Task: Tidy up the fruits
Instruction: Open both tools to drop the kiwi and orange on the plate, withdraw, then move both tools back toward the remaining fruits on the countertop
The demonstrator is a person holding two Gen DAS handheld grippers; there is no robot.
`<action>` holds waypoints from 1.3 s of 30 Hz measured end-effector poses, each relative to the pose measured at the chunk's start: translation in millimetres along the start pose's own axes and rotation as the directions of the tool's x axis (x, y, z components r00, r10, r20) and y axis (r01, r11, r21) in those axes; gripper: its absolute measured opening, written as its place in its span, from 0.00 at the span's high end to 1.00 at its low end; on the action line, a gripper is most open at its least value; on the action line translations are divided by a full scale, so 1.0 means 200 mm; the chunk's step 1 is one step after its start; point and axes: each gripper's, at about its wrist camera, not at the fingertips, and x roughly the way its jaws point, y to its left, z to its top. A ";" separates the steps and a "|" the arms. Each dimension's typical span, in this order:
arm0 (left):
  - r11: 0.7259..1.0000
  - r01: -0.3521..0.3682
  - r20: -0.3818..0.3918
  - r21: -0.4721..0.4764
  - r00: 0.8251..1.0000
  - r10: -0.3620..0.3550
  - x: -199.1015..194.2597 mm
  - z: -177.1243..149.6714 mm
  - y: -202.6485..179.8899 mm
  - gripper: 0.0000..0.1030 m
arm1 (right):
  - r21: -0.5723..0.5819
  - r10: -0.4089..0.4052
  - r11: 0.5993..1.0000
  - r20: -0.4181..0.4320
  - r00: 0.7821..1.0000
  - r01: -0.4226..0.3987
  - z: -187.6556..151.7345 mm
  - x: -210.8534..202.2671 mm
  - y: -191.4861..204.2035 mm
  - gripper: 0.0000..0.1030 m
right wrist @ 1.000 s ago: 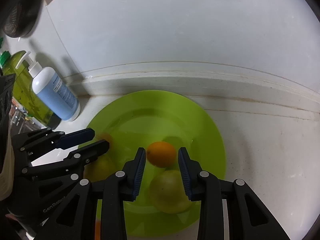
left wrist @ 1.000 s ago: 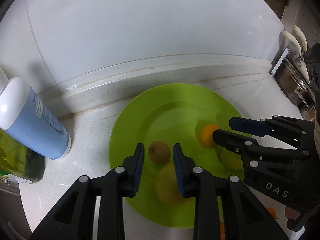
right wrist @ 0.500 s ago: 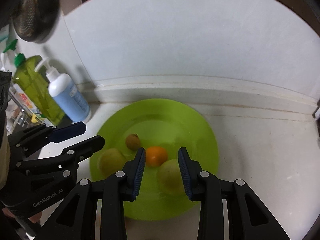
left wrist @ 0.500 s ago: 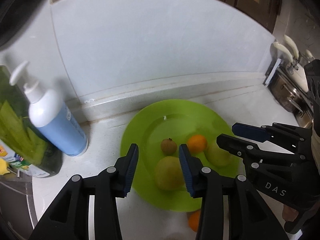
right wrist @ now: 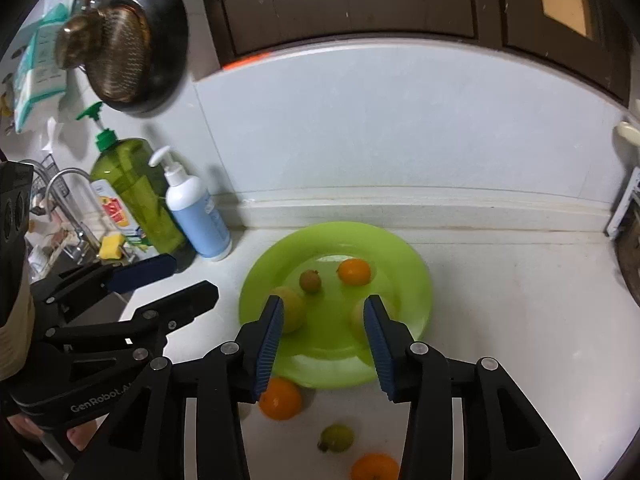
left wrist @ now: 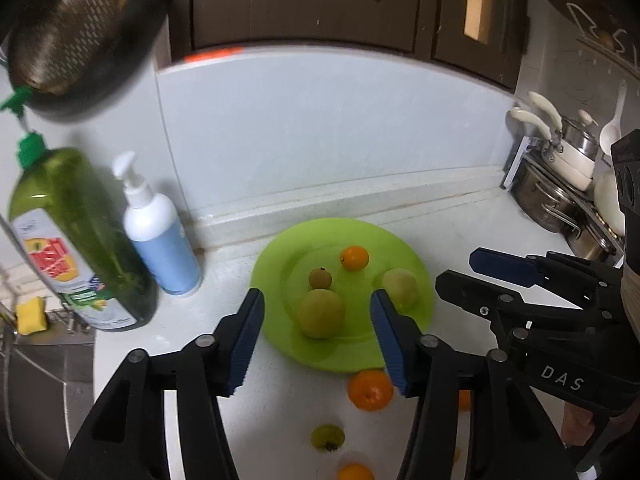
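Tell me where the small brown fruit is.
In both wrist views the small brown fruit sits mid-plate, left of the orange and just behind a green fruit.

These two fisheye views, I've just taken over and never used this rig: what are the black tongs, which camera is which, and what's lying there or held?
No robot arm here: a person holds one pair of tongs in each hand, with a camera looking along each pair. The left view shows the left tongs, with the right ones beside them; the right view shows the right tongs. Both pairs are opening, and nothing is gripped. On the white counter sits a green plate with an orange, a small brown fruit and two pale green fruits. Nearer the cameras, off the plate, lie more oranges and a small green fruit. Two pump bottles stand at the left.
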 end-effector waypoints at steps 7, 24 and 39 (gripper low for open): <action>1.000 0.003 0.037 -0.026 0.999 -0.002 -0.18 -0.10 0.00 0.40 | -0.006 -0.011 1.000 0.035 0.999 0.011 -0.10 -0.16 0.06 0.52; 1.000 -0.006 0.033 0.013 0.999 0.006 -0.39 -0.37 -0.05 0.33 | -0.052 -0.050 0.997 0.055 0.997 0.053 -0.39 -0.37 0.18 0.52; 0.997 0.016 -0.038 0.071 0.999 -0.014 -0.35 -0.61 -0.05 0.33 | 0.009 -0.065 0.998 -0.042 0.997 0.065 -0.68 -0.33 0.22 0.52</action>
